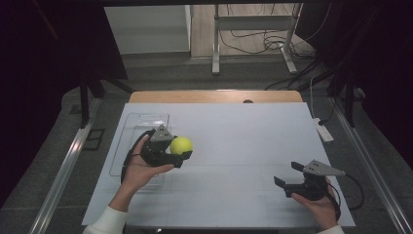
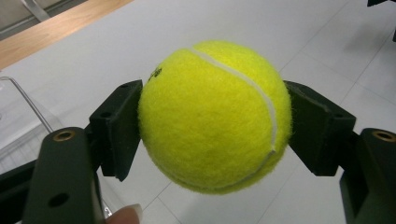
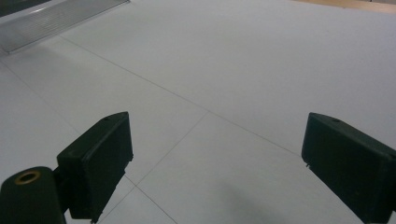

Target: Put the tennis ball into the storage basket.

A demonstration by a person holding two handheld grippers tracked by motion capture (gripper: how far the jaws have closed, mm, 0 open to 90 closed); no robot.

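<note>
My left hand-held gripper (image 1: 181,152) | clenched on the tennis ball (image 1: 181,145), both jaws pressed to its sides | ball left of centre in the high view, just right of a clear tray (image 1: 127,127), over the white surface (image 1: 243,146) | my right hand-held gripper (image 1: 288,175) | lower right, jaws spread wide, grasping nothing

Open white table surface (image 1: 234,141) lies between the left gripper (image 1: 175,152) and the right gripper (image 1: 288,181). A clear tray (image 1: 141,119) just beside the left gripper crowds the table's left side.
</note>
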